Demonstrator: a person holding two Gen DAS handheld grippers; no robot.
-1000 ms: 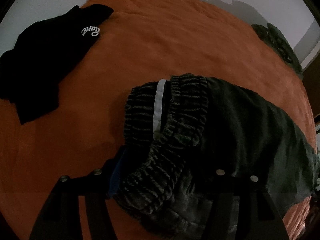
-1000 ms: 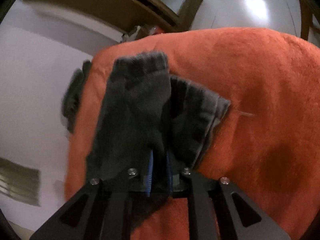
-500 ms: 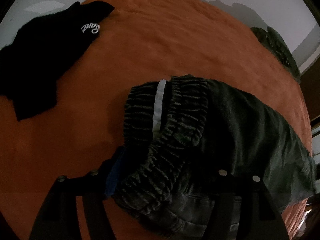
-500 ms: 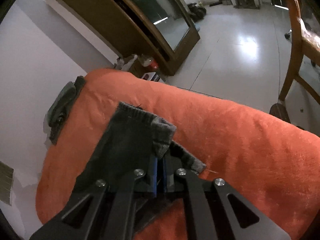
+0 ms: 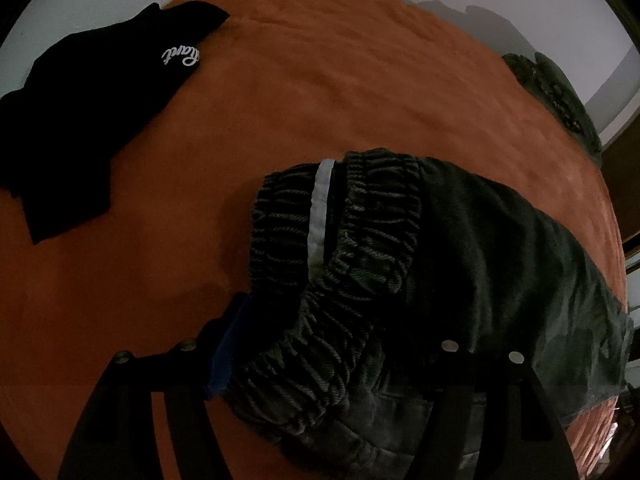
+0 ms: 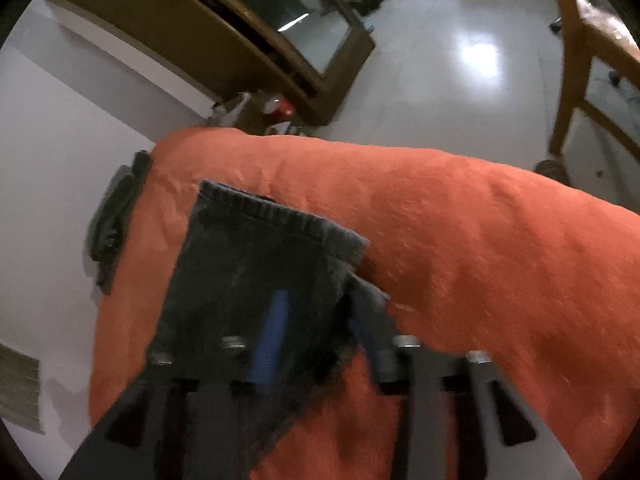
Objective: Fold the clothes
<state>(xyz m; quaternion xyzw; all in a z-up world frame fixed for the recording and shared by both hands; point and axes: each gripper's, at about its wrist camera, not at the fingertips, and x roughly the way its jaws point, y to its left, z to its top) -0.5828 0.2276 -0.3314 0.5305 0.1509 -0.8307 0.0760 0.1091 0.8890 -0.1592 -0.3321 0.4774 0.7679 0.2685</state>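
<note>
An orange blanket (image 5: pixel 320 100) covers the bed, with grey floor beyond and a black top (image 5: pixel 100 92) lying apart. The dark trousers (image 5: pixel 500 260) are spread on the blanket, their hem (image 6: pixel 280 216) lying flat. A fold of the trousers seems in hand, though how far along cannot be told. The left gripper (image 5: pixel 320 360) is seen spread wide, the elastic waistband (image 5: pixel 340 260) bunched between its fingers. The right gripper (image 6: pixel 316 344) is parted, its fingers (image 6: pixel 272 328) resting on the leg cloth, nothing pinched.
</note>
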